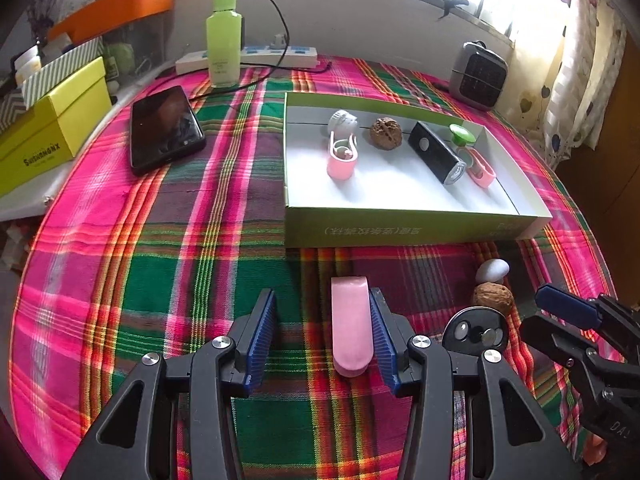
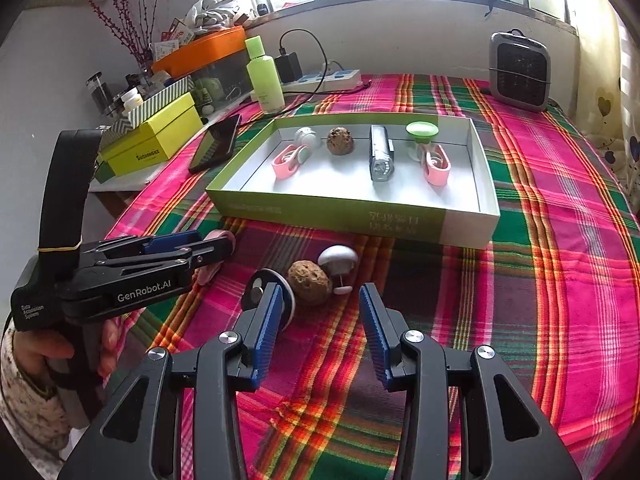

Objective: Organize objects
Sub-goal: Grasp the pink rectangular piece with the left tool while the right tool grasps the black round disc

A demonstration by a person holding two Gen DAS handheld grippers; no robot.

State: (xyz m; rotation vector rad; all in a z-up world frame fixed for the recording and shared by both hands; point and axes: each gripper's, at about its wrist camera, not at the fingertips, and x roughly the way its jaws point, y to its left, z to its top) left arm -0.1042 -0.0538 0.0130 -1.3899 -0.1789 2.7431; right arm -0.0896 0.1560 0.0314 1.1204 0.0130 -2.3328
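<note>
here the left gripper (image 1: 322, 334) has its jaws apart, pink clip (image 1: 351, 326) against one pad; right gripper (image 2: 319, 330) jaws apart, half hiding a black disc (image 2: 264, 286).

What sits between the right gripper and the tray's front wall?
In the right wrist view: a walnut, a white mushroom-shaped piece and a black disc lie on the cloth between the right gripper and the tray.

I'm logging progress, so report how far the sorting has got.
Done: the tray holds six items, including a walnut and black light. In hand: the open left gripper surrounds a pink clip. Left: loose walnut, white knob, black disc. Right gripper open.
</note>
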